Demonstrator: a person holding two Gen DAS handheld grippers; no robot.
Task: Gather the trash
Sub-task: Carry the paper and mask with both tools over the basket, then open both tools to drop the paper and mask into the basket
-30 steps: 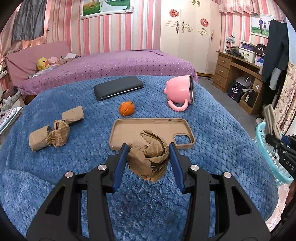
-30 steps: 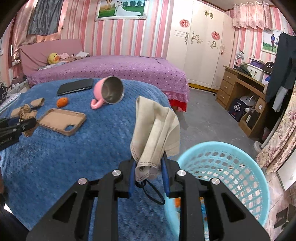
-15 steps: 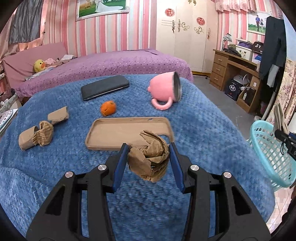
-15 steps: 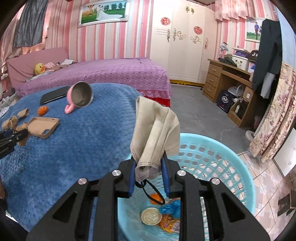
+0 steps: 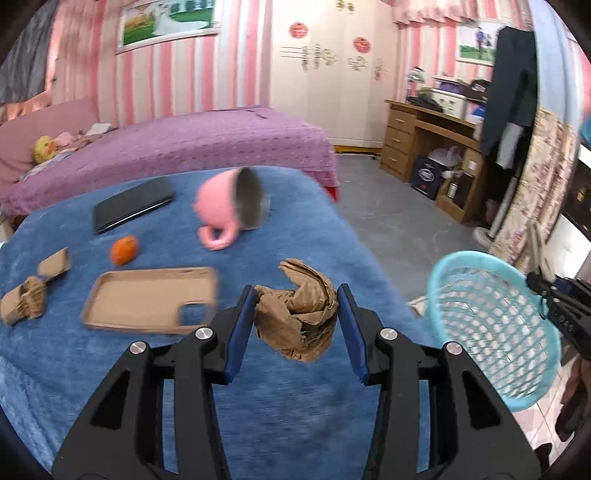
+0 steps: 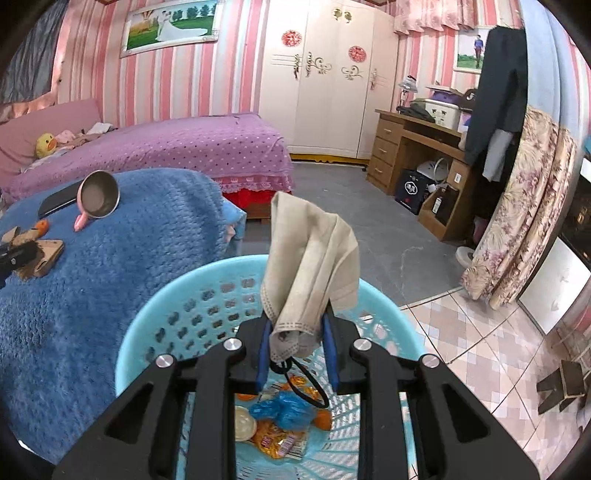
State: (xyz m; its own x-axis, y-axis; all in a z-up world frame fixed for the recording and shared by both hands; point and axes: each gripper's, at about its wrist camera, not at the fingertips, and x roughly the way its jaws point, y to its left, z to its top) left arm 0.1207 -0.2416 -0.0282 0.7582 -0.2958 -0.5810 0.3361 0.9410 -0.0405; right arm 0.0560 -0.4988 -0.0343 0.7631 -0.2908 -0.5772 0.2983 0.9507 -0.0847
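Upright, face mask (image 6: 310, 266) long axis vertical, apparently over basket (image 6: 192, 295)

On my blue blanket (image 5: 295, 406): pink mug (image 5: 229, 210) tipped on its side, black phone (image 5: 131, 210) behind it, tan phone case (image 5: 147, 299), small orange (image 5: 125, 250) btwn them.

Mug (image 5: 229, 206) behind phone case (image 5: 151, 297); basket (image 5: 495, 332) right of bed (image 5: 295, 406).

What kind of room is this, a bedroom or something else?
Most likely a home bedroom: a bed with a purple dotted cover, a white wardrobe and a wooden desk with drawers stand along pink striped walls, and a framed wedding photo hangs above the bed.
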